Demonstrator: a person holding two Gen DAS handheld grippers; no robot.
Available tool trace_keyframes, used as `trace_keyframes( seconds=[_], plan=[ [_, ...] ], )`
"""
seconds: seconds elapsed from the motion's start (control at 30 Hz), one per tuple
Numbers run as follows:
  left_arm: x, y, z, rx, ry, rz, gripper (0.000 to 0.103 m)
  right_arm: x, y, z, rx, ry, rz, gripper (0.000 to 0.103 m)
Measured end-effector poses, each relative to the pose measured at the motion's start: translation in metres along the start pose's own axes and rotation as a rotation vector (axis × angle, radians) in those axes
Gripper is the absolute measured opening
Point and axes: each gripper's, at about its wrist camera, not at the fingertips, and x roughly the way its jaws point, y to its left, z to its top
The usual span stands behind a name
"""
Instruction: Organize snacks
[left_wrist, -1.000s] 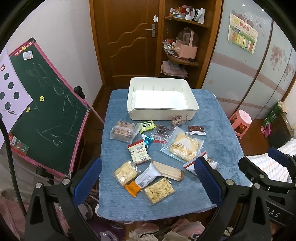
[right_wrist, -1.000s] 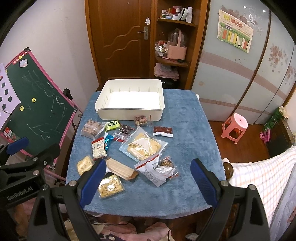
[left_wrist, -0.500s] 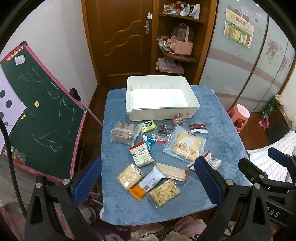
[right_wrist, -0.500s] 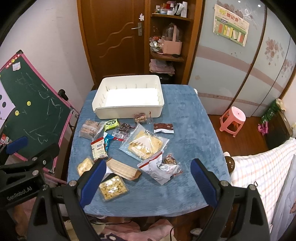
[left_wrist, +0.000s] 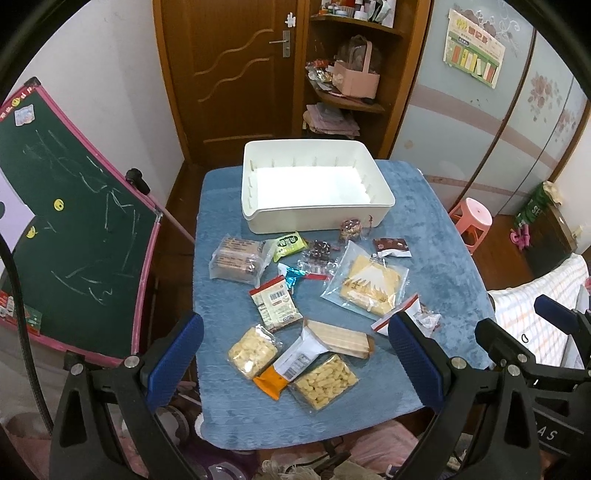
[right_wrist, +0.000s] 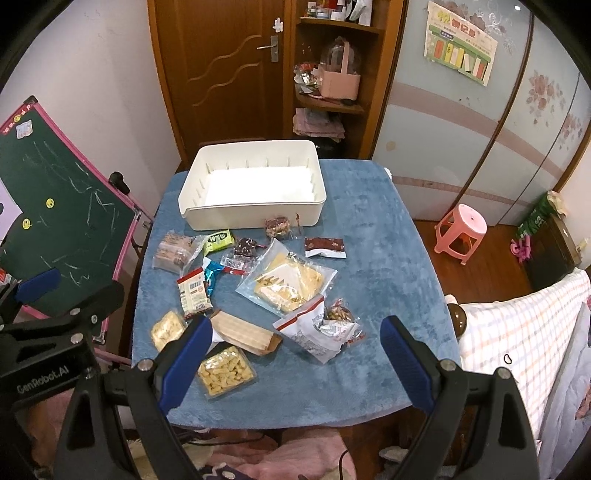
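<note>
**Both grippers spread and empty above the near table edge**

The left gripper and right gripper hover with jaws wide apart, holding nothing. Nearest lies a clear pack of yellow puffs, beside a tan wafer pack. Farther on, the zip bag of crackers. The white bin stands empty at the far end of the blue table
</note>
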Motion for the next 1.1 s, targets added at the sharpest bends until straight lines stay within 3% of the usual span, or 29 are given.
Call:
trace_keyframes(
  seconds=[0.67, 0.77, 0.87, 1.1],
  plan=[
    [0.047, -0.008, 0.018, -0.083, 0.100, 0.053, 0.099, 0.058, -0.015, 0.038, -0.108, 0.076, 0.070, 0.093],
    [0.058, 0.003, 0.022, -0.100, 0.103, 0.055, 0.099, 0.076, -0.019, 0.040, -0.136, 0.091, 0.064, 0.093],
    [0.073, 0.024, 0.022, -0.143, 0.108, 0.105, 0.099, 0.095, -0.023, 0.039, -0.159, 0.114, 0.041, 0.093],
    [0.123, 0.075, 0.000, -0.202, 0.212, 0.142, 0.099, 0.139, -0.046, 0.026, -0.140, 0.211, 0.058, 0.092]
  ],
)
